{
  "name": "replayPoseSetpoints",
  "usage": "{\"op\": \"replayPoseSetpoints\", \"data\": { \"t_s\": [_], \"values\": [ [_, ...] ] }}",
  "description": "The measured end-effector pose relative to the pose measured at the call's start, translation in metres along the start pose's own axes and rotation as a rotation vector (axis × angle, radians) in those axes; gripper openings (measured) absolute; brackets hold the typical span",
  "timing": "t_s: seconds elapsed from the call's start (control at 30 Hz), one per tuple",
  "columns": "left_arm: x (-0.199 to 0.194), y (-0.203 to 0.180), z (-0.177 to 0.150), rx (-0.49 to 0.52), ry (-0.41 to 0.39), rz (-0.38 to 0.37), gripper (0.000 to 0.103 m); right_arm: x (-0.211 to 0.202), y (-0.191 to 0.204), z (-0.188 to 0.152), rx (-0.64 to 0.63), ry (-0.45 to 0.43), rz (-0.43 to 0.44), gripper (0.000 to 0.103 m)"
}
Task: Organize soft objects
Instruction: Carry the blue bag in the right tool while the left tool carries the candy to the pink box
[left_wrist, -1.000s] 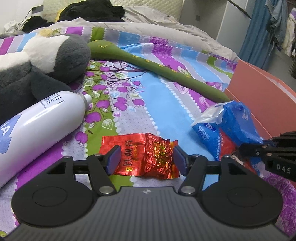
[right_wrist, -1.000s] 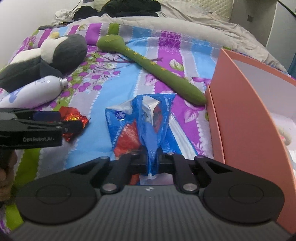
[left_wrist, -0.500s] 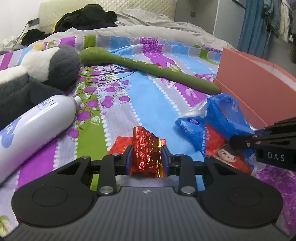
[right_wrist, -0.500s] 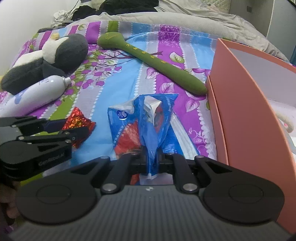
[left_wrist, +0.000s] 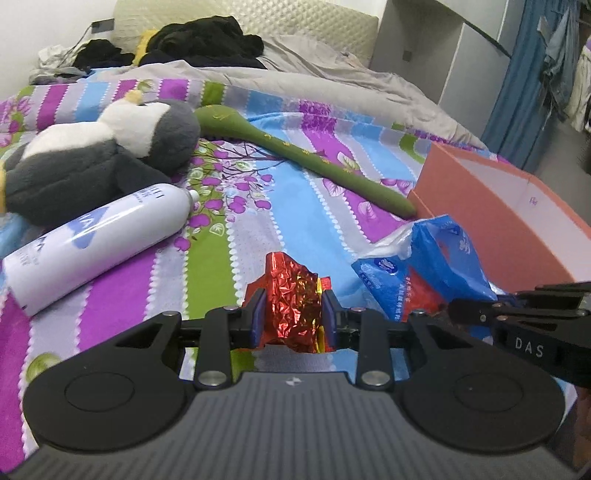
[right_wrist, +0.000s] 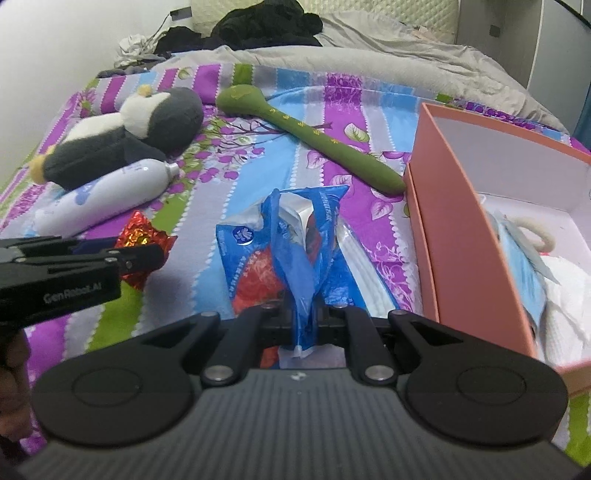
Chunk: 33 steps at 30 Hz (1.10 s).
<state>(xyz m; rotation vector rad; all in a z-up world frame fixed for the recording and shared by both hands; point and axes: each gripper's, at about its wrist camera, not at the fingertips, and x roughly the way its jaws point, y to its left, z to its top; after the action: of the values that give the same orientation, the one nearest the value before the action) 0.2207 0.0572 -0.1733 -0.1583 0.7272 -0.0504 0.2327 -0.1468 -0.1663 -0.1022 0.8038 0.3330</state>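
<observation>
My left gripper (left_wrist: 293, 314) is shut on a crinkled red foil packet (left_wrist: 293, 295) and holds it above the striped bedspread; it also shows in the right wrist view (right_wrist: 142, 236). My right gripper (right_wrist: 304, 314) is shut on a blue plastic tissue pack (right_wrist: 291, 243), lifted just left of the pink box (right_wrist: 461, 236). The pack shows in the left wrist view (left_wrist: 432, 258) beside the box (left_wrist: 498, 218). A grey and white plush penguin (left_wrist: 96, 162) and a long green plush (left_wrist: 306, 158) lie further back.
A white spray bottle (left_wrist: 96, 240) lies on the bed at left. The pink box holds white and blue soft items (right_wrist: 535, 266). Dark clothes (left_wrist: 199, 44) and a grey duvet (left_wrist: 332, 85) lie at the bed's head.
My left gripper closed on the red foil packet and lifted it off the bedspread. My right gripper, still holding the blue pack, has risen, so the box's inside shows.
</observation>
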Motion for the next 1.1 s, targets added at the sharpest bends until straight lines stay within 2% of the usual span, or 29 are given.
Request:
{"op": "replayPoseSetpoints", "data": {
  "t_s": [0.33, 0.7, 0.87, 1.1],
  "values": [
    [-0.061, -0.017, -0.004, -0.034, -0.008, 0.005, 0.036, -0.053, 0.005, -0.016, 0.031, -0.017, 0.033, 0.011],
    [-0.123, -0.041, 0.011, -0.008, -0.030, 0.042, 0.036, -0.114, 0.003, -0.006, 0.028, -0.077, 0.062, 0.011],
    [-0.137, -0.057, 0.023, -0.014, -0.030, 0.045, 0.036, -0.131, -0.006, 0.004, 0.043, -0.094, 0.076, 0.011],
    [-0.135, -0.093, 0.047, 0.007, -0.031, -0.001, 0.036, -0.148, -0.030, 0.021, 0.069, -0.125, 0.065, 0.011]
  ]
}}
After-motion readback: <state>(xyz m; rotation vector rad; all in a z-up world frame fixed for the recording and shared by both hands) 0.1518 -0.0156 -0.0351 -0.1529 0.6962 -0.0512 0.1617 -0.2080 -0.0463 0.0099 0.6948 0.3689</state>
